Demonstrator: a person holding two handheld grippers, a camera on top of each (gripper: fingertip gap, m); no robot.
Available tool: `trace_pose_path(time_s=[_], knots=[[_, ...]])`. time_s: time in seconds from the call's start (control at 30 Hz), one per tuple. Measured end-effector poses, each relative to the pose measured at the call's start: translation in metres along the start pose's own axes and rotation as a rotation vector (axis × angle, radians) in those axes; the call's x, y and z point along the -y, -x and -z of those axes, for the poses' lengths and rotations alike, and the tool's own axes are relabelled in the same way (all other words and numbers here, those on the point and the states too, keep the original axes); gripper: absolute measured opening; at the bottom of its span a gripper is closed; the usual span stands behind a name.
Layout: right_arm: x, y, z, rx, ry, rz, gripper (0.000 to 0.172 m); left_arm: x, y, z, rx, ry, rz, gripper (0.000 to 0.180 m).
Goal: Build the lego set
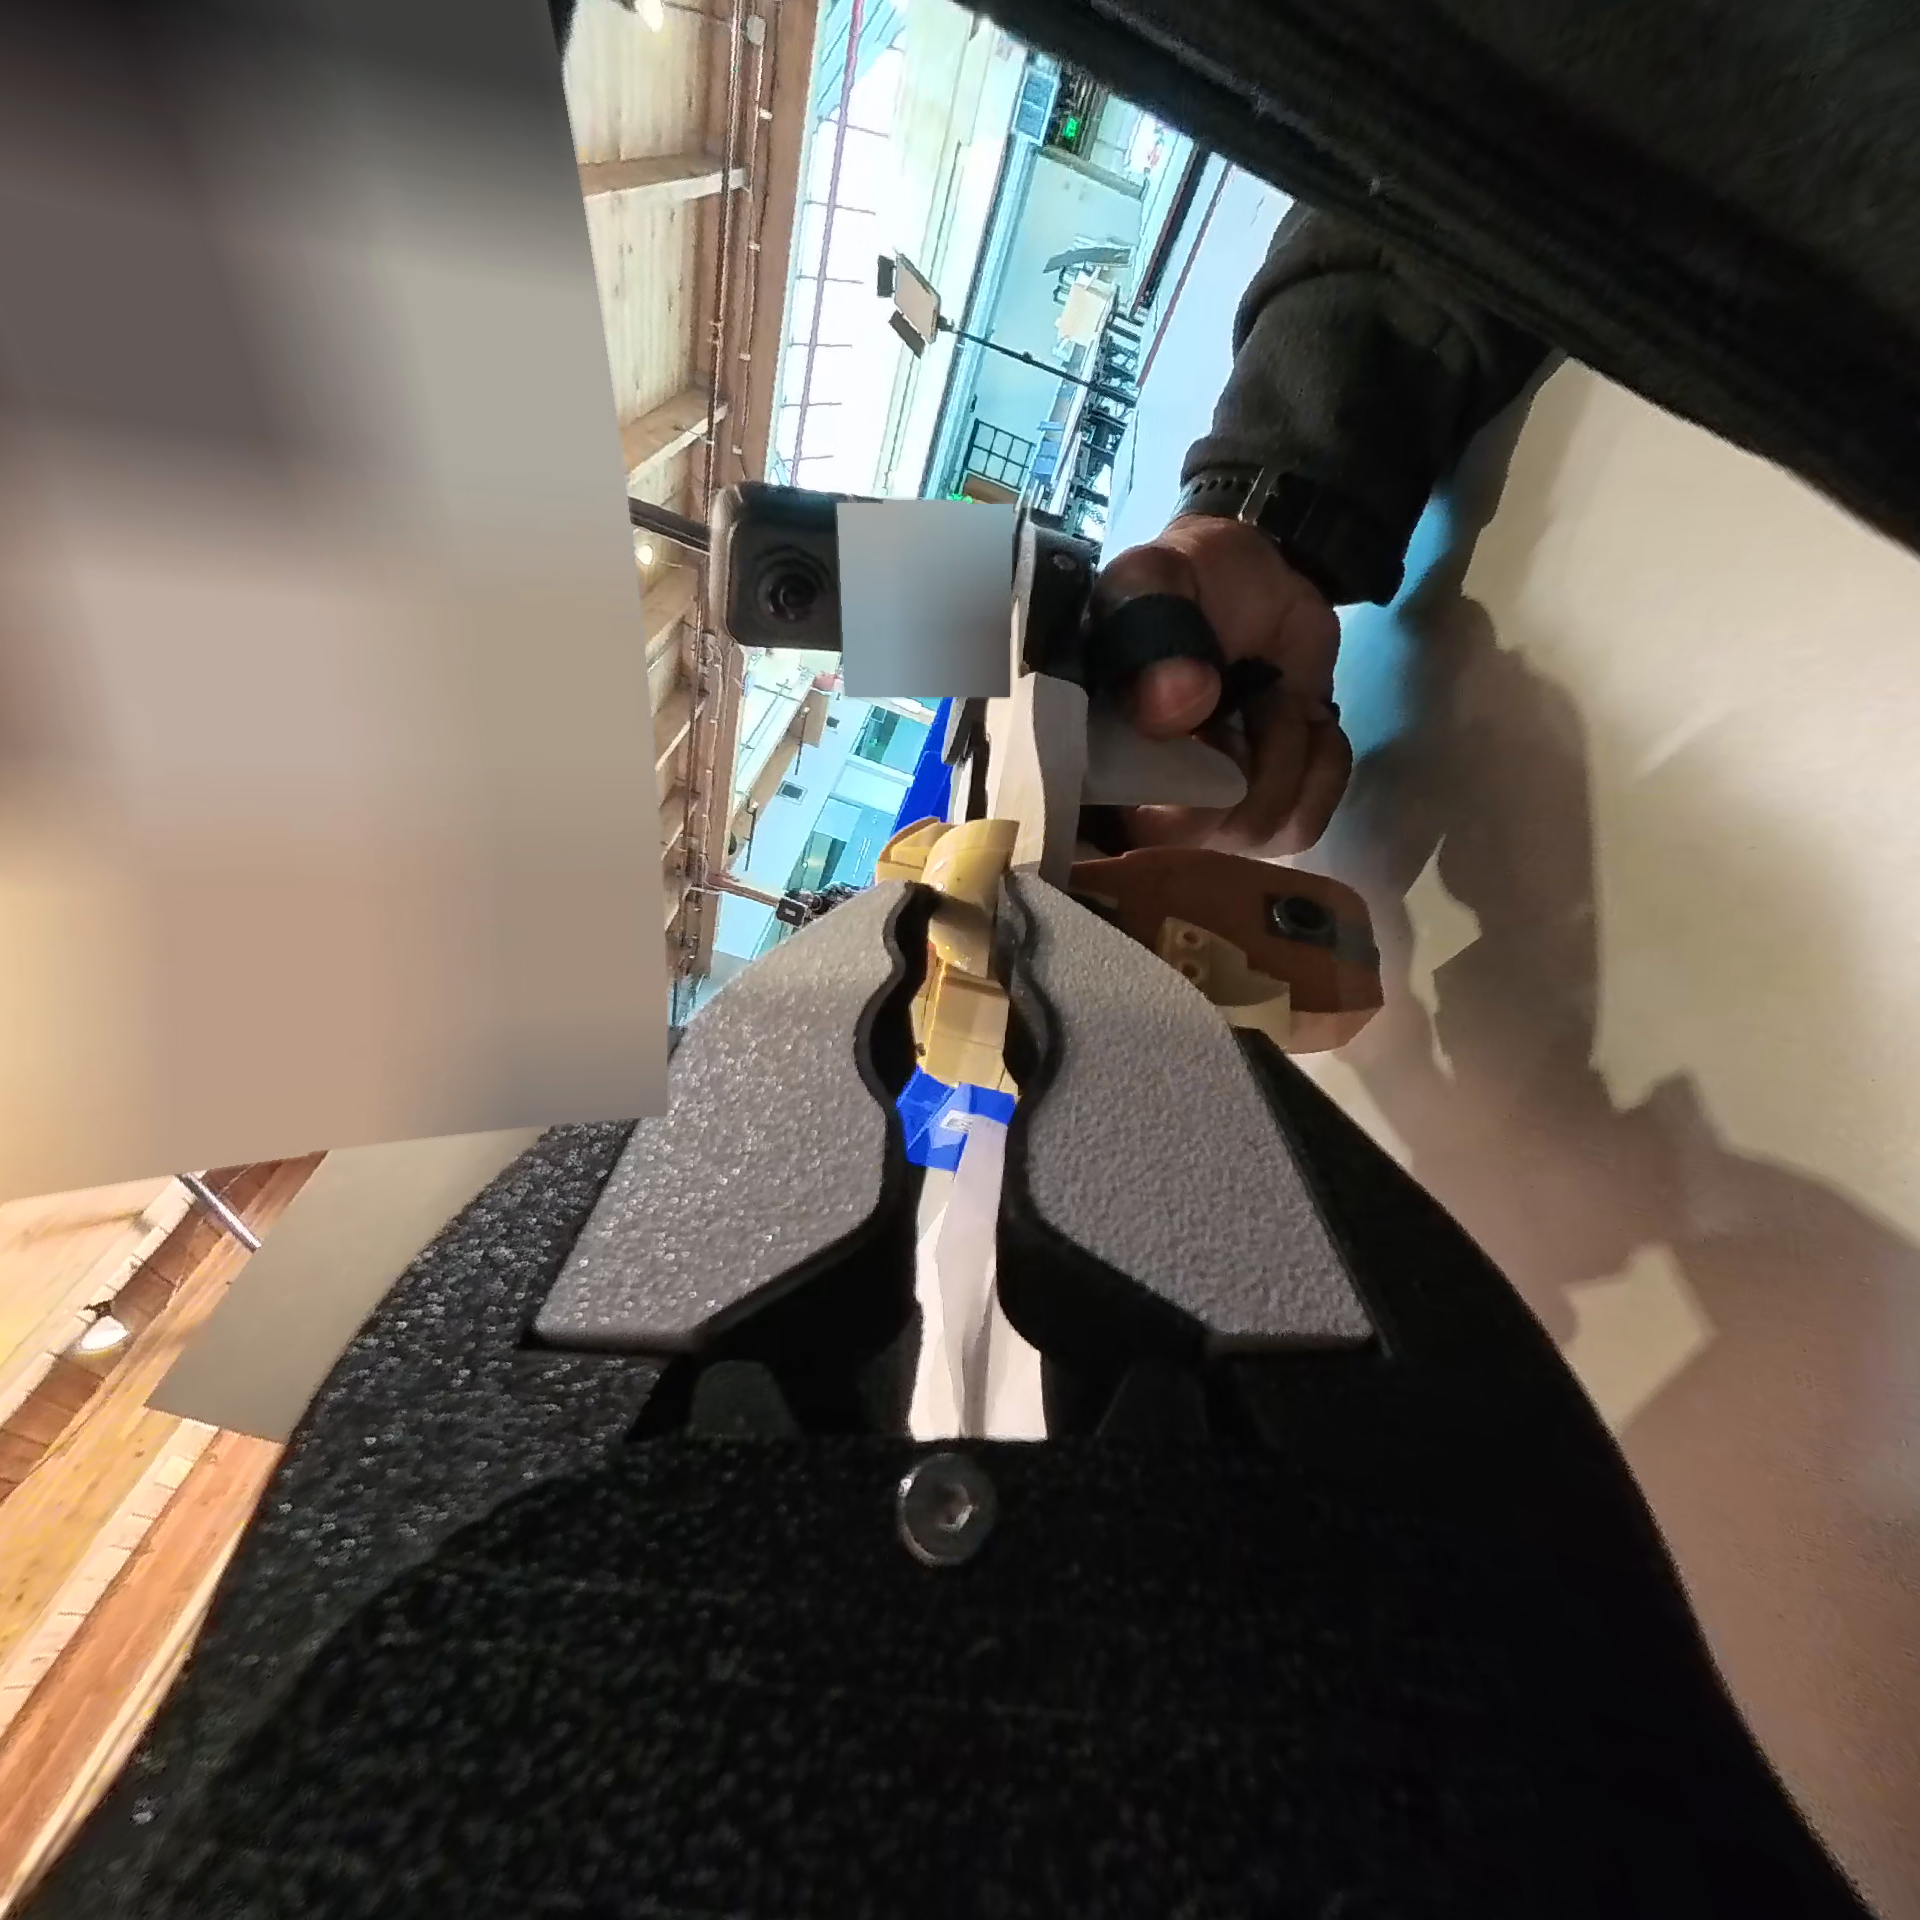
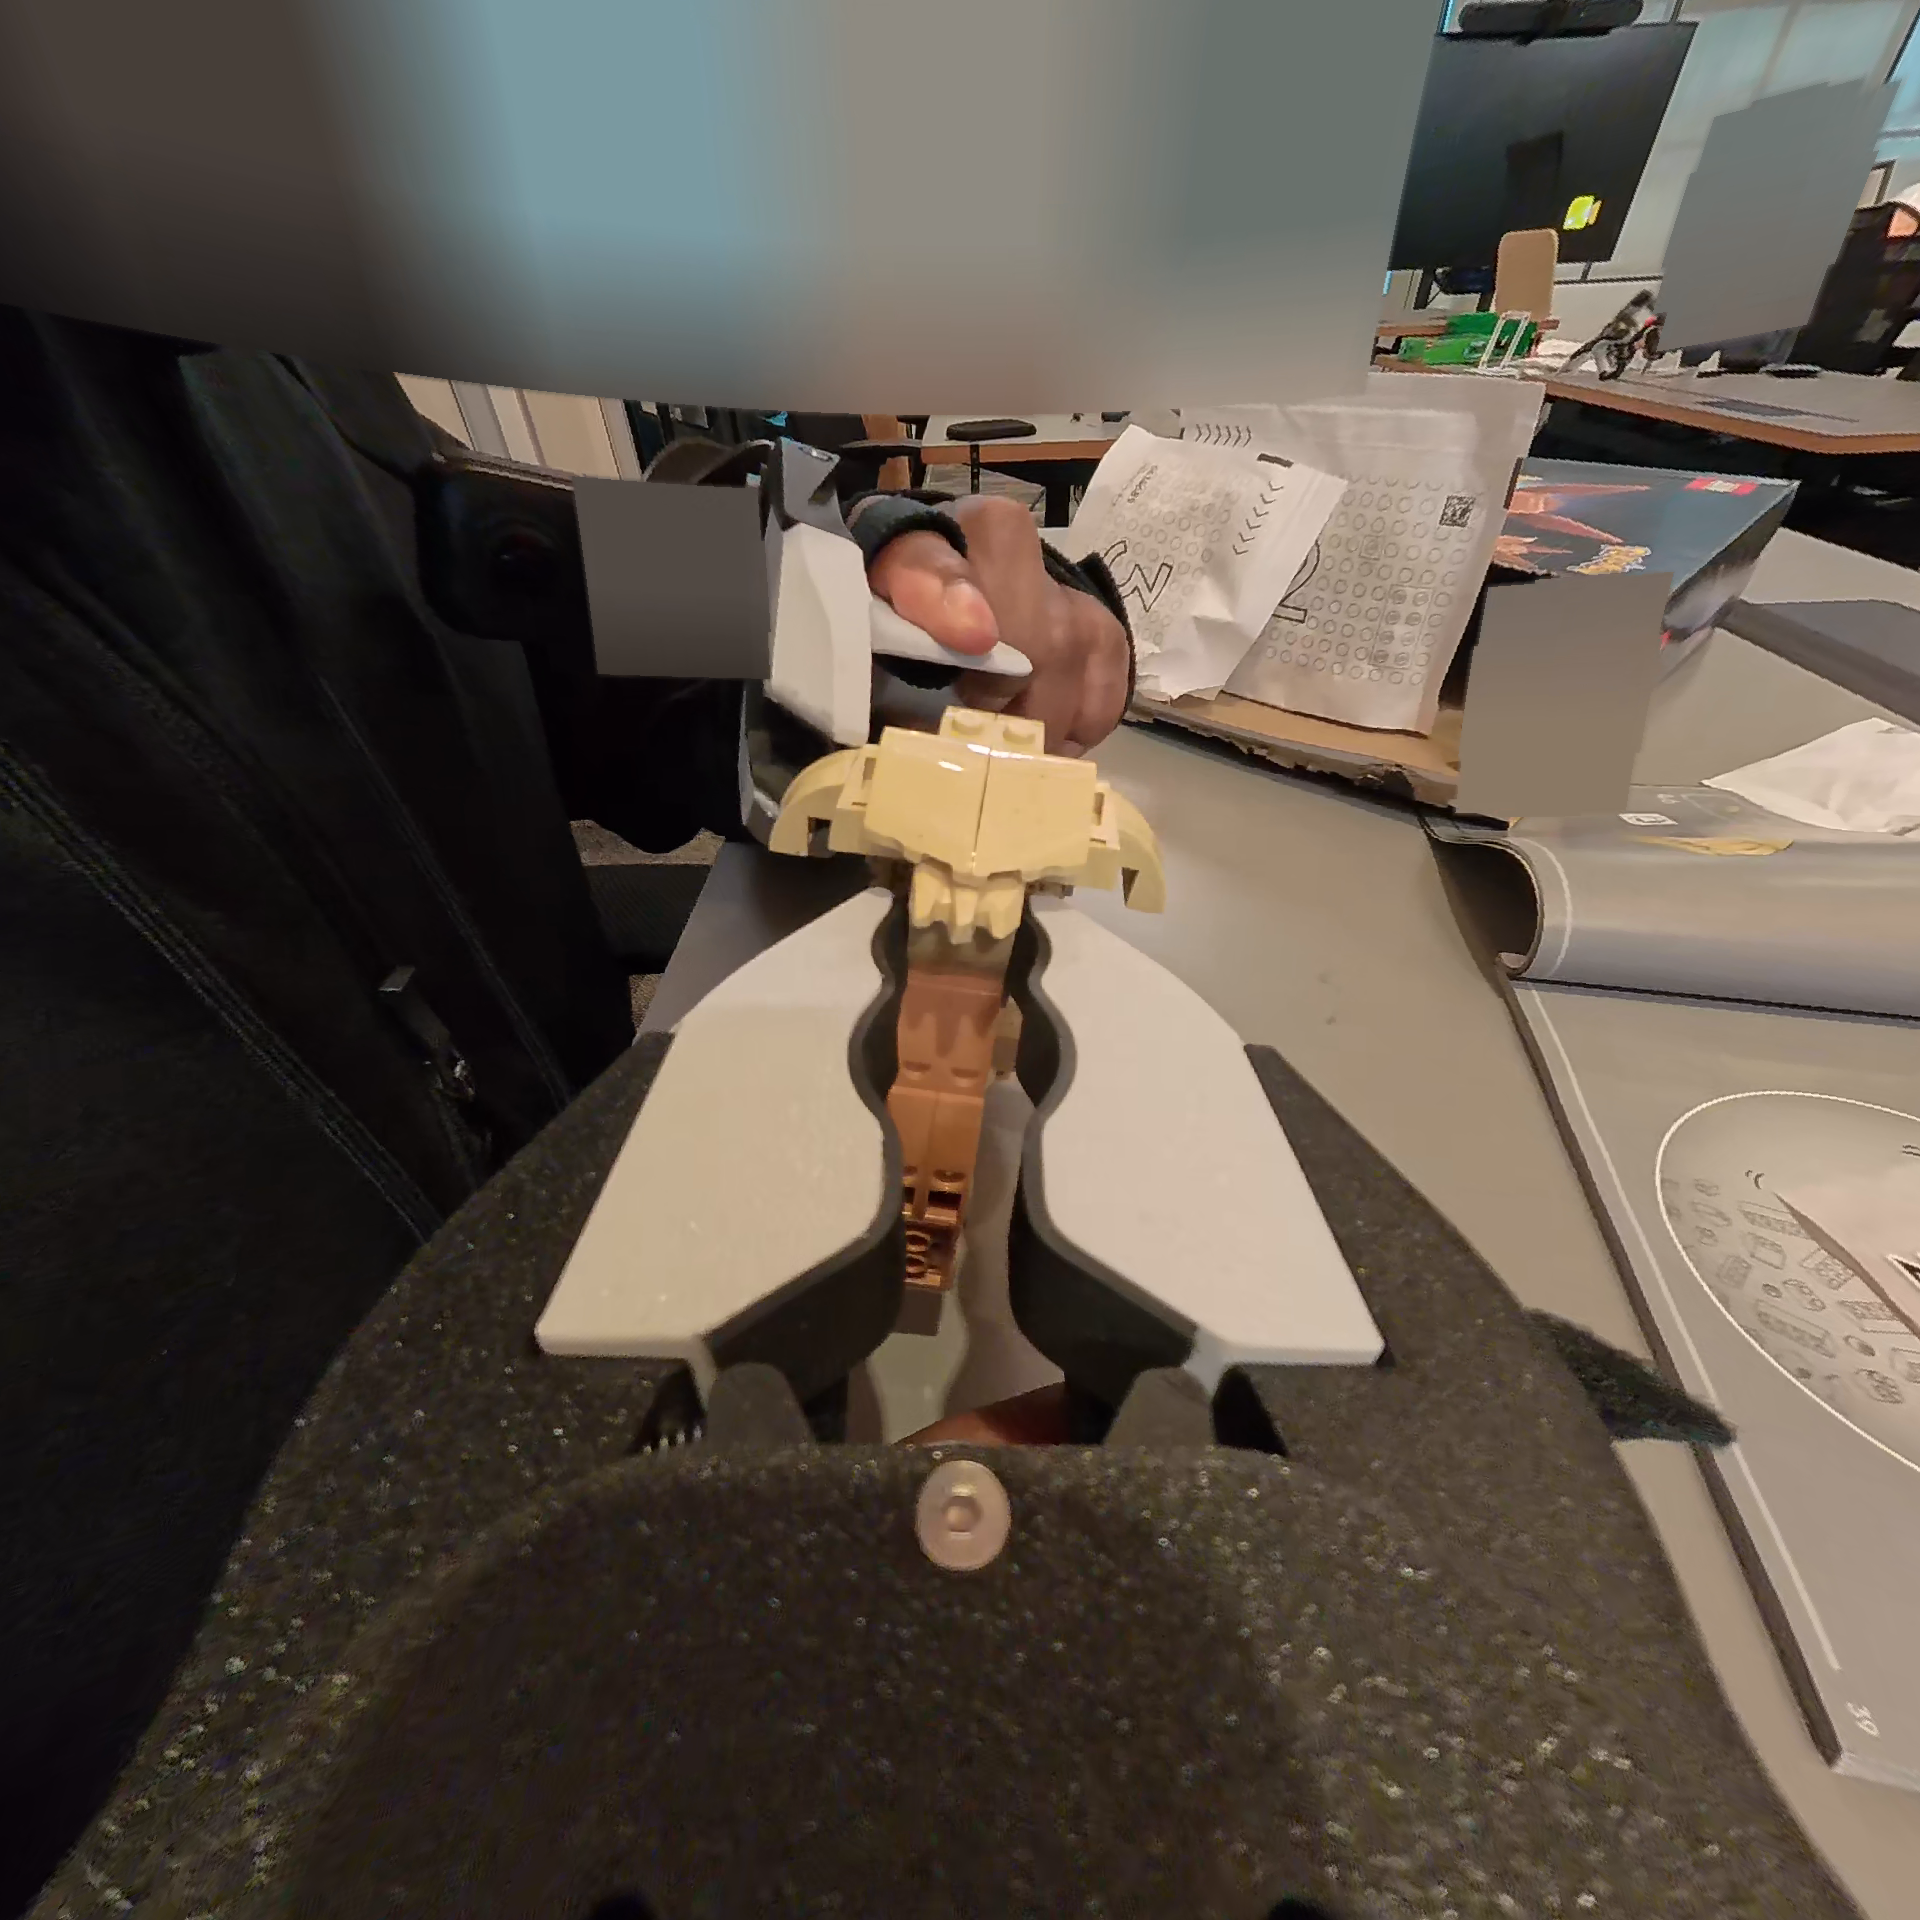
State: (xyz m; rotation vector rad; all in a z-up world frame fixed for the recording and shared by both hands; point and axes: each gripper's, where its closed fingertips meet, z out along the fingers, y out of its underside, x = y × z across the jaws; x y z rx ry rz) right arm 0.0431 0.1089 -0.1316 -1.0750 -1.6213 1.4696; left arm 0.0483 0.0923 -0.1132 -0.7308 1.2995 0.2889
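The right tongs (image 2: pixel 958 940) are open only a narrow way and closed on a brick model (image 2: pixel 940 1081). The model's brown stem runs down the slot between the 2 fingers, with the pads pinching it at their narrowest point. Its tan, horned end sticks out just past the tips. Right behind that tan end are the other tongs and the hand (image 2: pixel 1023 613) that works them.

The left tongs (image 1: pixel 961 909) are also nearly closed. They grip a tan part of the same model (image 1: pixel 961 977), which lies against the right-hand pad. A dark gap shows along part of the left-hand pad. The brown part of the model juts out just to the right of their tips, below the other tongs, so both tongs have hold of 1 model, held up off the table (image 2: pixel 1351 987).

To the right of the right tongs an open booklet (image 2: pixel 1714 1195) lies flat. Beyond it are 2 white paper bags (image 2: pixel 1247 582), then a box (image 2: pixel 1662 520), and a dark monitor (image 2: pixel 1538 145) farthest off.
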Motion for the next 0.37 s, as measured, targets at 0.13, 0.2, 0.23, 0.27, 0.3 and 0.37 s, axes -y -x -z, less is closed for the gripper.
trace_pose_path(time_s=[0.13, 0.2, 0.23, 0.27, 0.3, 0.37], knots=[[0.001, 0.002, 0.0, 0.014, -0.011, 0.007, 0.018, 0.003, 0.0, 0.0, -0.002, -0.016, 0.008, 0.013], [0.002, 0.003, 0.0, 0.018, -0.025, 0.016, 0.018, 0.005, 0.001, -0.001, 0.002, -0.024, 0.004, 0.013], [0.004, 0.004, 0.001, 0.021, -0.037, 0.026, 0.018, 0.006, 0.001, -0.001, 0.004, -0.025, -0.002, 0.013], [0.005, 0.005, 0.001, 0.024, -0.05, 0.043, 0.018, 0.008, 0.002, -0.002, 0.009, -0.03, -0.012, 0.013], [0.006, 0.005, 0.002, 0.024, -0.061, 0.066, 0.018, 0.01, 0.002, -0.002, 0.012, -0.032, -0.019, 0.014], [0.008, 0.005, 0.003, 0.022, -0.081, 0.109, 0.018, 0.012, 0.002, -0.004, 0.02, -0.035, -0.044, 0.014]])
